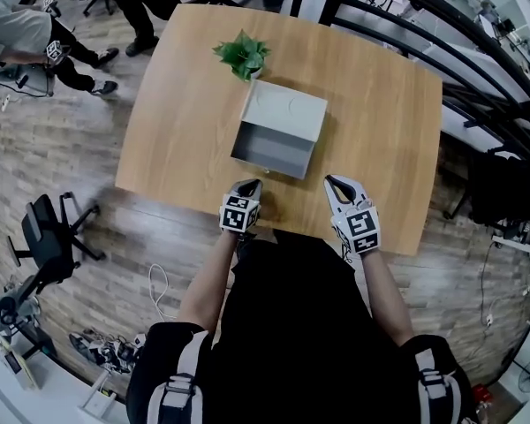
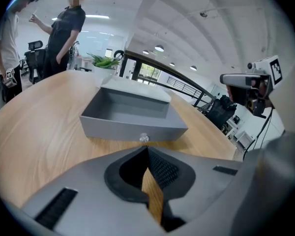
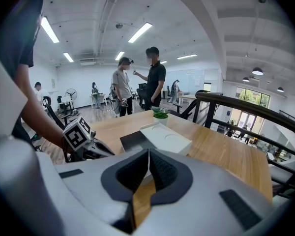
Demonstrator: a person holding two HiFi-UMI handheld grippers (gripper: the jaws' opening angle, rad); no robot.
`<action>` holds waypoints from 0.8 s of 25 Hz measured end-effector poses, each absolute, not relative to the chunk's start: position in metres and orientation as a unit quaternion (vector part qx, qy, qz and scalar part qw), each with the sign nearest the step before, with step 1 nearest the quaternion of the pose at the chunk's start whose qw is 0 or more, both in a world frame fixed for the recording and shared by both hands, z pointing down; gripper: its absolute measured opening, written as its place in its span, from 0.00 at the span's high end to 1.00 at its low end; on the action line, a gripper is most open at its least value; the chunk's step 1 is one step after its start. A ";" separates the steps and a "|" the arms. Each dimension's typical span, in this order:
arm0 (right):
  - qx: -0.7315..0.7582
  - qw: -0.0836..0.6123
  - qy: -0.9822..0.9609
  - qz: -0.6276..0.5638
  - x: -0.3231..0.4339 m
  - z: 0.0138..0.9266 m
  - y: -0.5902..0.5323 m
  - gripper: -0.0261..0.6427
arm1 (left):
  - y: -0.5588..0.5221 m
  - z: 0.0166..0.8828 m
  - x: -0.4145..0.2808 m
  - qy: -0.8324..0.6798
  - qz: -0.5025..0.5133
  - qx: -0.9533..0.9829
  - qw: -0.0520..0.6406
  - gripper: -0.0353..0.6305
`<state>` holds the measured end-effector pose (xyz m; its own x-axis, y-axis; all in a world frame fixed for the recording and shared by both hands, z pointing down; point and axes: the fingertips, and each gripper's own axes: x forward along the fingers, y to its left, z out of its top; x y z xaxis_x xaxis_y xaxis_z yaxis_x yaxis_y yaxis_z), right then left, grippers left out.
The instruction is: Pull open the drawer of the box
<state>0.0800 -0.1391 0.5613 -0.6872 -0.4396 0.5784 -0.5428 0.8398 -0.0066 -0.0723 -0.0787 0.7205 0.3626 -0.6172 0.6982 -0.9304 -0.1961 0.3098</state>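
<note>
Head view looks down on a wooden table with a pale box near its middle and a small potted plant just beyond the box's far corner. The box's grey drawer stands pulled out toward the person, its inside open to view. The left tool and right tool hover over the table's near edge, apart from each other and both short of the drawer front. Left gripper view shows that tool's 2 jaws pressed together with nothing between them. Straight ahead lies the drawer front with its small clear knob, near but not touched. Right gripper view shows its 2 jaws likewise together and empty, pointed toward the box's pale top, with the left tool's marker cube low at the left. 2 people stand past the far end of the table, and a black office chair sits on the plank floor to the left of the table.
</note>
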 end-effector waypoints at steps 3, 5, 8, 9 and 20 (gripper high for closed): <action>0.274 0.288 -0.913 0.088 0.077 0.560 -0.135 0.92 | -0.075 0.692 -0.081 -0.530 0.197 0.752 0.339 0.91; 0.275 0.288 -0.913 0.088 0.075 0.560 -0.130 0.92 | -0.069 0.677 -0.088 -0.535 0.185 0.758 0.324 0.91; 0.277 0.290 -0.912 0.089 0.070 0.560 -0.122 0.92 | -0.062 0.648 -0.098 -0.543 0.168 0.765 0.303 0.91; 0.278 0.290 -0.911 0.089 0.067 0.560 -0.119 0.92 | -0.061 0.639 -0.101 -0.545 0.162 0.768 0.295 0.91; 0.287 0.284 -0.911 0.078 0.032 0.550 -0.084 0.92 | -0.032 0.568 -0.132 -0.544 0.136 0.797 0.225 0.91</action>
